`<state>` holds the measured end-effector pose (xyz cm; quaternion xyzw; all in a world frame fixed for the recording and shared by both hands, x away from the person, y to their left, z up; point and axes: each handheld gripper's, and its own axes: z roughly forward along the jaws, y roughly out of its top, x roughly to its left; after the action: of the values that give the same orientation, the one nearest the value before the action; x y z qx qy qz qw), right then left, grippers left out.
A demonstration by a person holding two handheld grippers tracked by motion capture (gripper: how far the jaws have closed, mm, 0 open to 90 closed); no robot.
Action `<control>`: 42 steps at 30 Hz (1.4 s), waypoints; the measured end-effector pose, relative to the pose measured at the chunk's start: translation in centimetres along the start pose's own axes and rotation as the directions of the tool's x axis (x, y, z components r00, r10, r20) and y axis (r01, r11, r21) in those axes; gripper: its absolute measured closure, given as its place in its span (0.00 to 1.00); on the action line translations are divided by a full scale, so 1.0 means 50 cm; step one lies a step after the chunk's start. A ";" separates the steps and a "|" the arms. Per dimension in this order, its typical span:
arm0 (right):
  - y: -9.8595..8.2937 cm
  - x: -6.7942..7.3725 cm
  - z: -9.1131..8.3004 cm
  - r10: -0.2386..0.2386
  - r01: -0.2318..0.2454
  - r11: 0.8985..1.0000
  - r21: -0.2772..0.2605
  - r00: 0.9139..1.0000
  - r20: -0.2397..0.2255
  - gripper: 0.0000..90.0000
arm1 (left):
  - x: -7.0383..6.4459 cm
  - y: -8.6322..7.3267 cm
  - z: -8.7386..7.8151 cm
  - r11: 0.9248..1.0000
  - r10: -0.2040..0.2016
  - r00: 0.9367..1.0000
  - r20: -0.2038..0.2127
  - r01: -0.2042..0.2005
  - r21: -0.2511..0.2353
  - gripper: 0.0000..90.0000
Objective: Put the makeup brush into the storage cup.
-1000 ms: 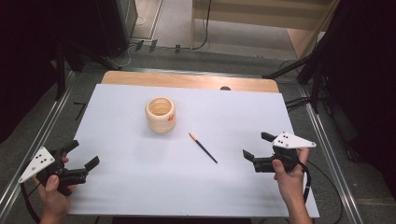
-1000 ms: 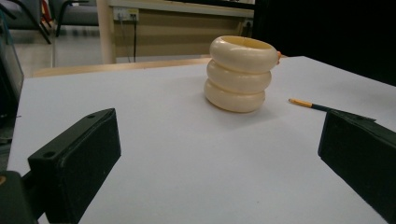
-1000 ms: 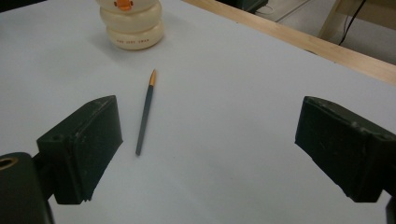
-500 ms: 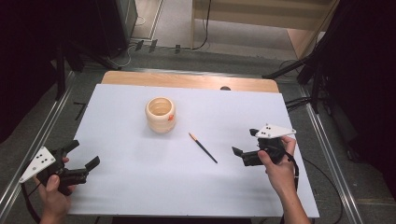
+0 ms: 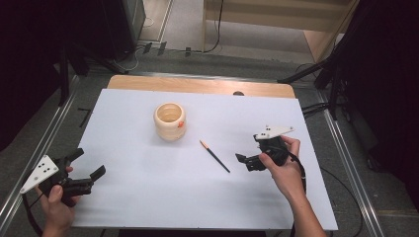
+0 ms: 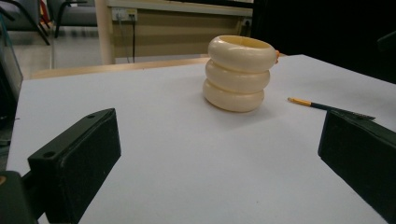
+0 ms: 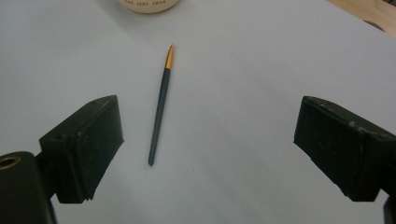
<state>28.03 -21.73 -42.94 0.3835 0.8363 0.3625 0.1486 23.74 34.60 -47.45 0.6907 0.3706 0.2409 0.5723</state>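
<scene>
Bare white table lies all around the pencil; the cream pot stands well apart, blocking nothing nearby.

Ahead of the right gripper the cup is chopped off by the top edge, and its lettering's too blurry to read.
</scene>
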 end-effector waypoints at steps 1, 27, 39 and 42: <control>0.003 0.001 0.004 0.001 -0.001 1.000 0.008 1.000 -0.003 0.09 | 0.000 0.000 0.000 1.000 0.000 1.000 0.000 0.000 0.000 0.00; 0.073 0.029 0.112 -0.037 0.040 0.960 0.278 0.999 -0.013 0.16 | 0.001 0.000 -0.001 1.000 0.000 1.000 -0.001 0.000 0.002 0.00; 0.098 0.049 0.155 -0.064 0.062 0.930 0.362 0.998 -0.008 0.21 | 0.001 0.001 -0.002 1.000 0.001 1.000 0.000 -0.001 0.002 0.00; 0.105 0.059 0.166 -0.073 0.073 0.915 0.396 0.997 -0.014 0.23 | 0.000 0.001 -0.001 1.000 0.003 1.000 0.001 -0.003 0.003 0.00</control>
<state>33.25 -13.13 -44.83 0.3745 0.9059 0.1799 0.0819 23.72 34.64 -47.39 0.6922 0.3697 0.2408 0.5711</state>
